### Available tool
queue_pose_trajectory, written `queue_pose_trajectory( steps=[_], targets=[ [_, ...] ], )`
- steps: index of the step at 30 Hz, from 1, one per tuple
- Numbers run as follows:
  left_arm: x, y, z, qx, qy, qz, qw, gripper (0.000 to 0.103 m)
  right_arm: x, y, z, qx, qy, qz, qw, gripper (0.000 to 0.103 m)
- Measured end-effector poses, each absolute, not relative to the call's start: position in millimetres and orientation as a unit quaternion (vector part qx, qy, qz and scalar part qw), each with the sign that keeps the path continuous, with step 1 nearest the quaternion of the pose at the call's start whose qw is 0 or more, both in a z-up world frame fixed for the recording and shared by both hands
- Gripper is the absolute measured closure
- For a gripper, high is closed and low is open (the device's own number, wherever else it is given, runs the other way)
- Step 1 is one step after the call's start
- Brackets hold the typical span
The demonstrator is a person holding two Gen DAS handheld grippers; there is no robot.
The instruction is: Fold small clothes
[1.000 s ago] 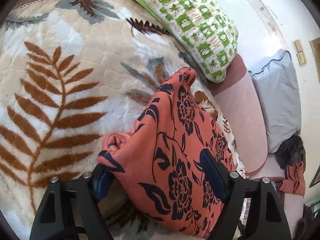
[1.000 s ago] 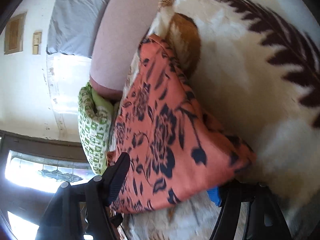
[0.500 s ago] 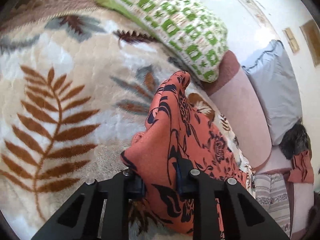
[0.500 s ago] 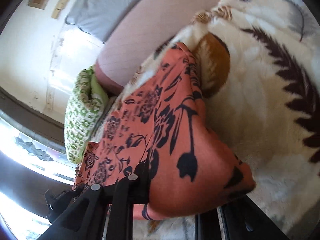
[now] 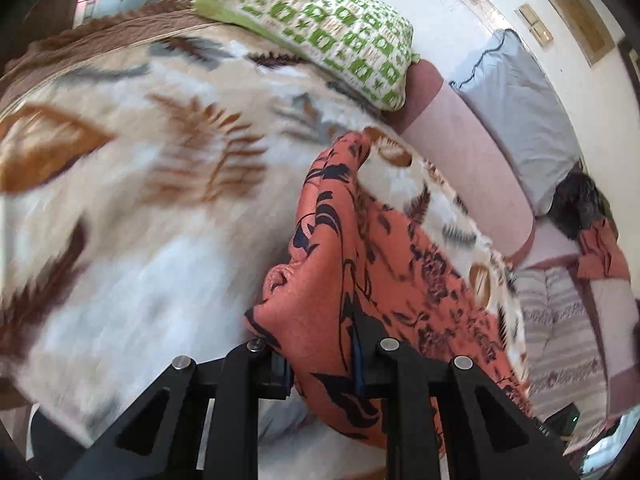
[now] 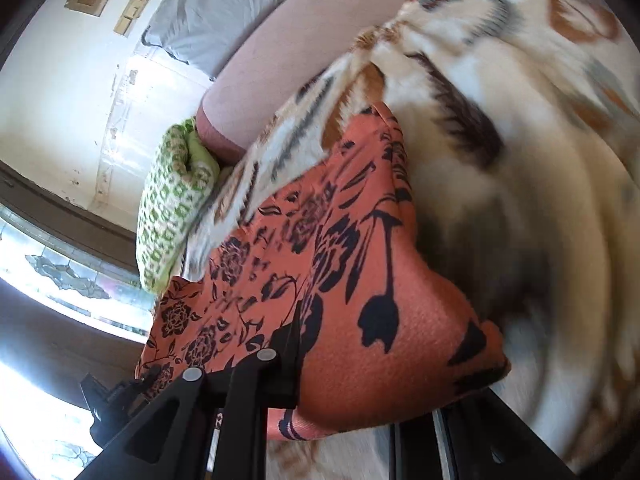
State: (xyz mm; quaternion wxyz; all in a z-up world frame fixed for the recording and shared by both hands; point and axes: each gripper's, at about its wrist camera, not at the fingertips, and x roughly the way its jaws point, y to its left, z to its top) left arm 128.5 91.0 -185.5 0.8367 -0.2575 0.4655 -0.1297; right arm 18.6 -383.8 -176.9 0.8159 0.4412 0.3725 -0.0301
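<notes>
The left tongs [image 5: 322,364], black and two-fingered, sit at the bottom centre of the left wrist view, clamped on a fold of the orange garment printed with dark navy flowers [image 5: 360,264]. Its jaws drew together within the last second, and the cloth is pinched between them. From the grip the fabric runs up toward the middle of the frame and drapes off to the lower right, over the plush cream blanket with brown and grey leaf patterns [image 5: 132,208].

In the right wrist view the right tongs [image 6: 344,392] at the bottom centre likewise pinch an edge of the same garment [image 6: 352,280]; those jaws also closed in the last second, with cloth between them. The garment fills the lower middle of that frame and stretches to the lower left, the blanket [image 6: 520,184] blurred at the right.

A green-and-white patterned pillow [image 5: 320,28] lies at the top centre of the left view, beside a pink bolster cushion [image 5: 468,160] and a pale grey-blue pillow [image 5: 520,108] at upper right.
</notes>
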Motion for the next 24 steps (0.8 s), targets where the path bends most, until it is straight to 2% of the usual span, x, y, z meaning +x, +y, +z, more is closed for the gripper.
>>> queue_pose_trajectory(
  steps=[6,11,13,17,21,24],
  targets=[
    [92,105,-206,-0.243,0.476,-0.117,0.837,0.083,-22,-374,-191,0.45,0.406,-0.031,0.795,0.085],
    [93,100,-196,-0.223,0.481,-0.116,0.84,0.077,-28,-375,-195,0.459,0.439,-0.05,0.771,0.075],
    [90,99,-184,-0.202,0.477,-0.114,0.848,0.071,-35,-372,-183,0.432,0.46,-0.055,0.773,0.069],
    [75,111,-141,-0.169,0.441,-0.111,0.874,0.061,-66,-371,-153,0.388,0.49,-0.052,0.779,0.065],
    [61,100,-91,-0.09,0.36,-0.11,0.922,0.032,-102,-369,-118,0.323,0.5,-0.051,0.802,0.065],
    [65,73,-71,-0.062,0.335,-0.14,0.93,0.028,-102,-363,-87,0.286,0.473,-0.046,0.832,0.065]
  ],
)
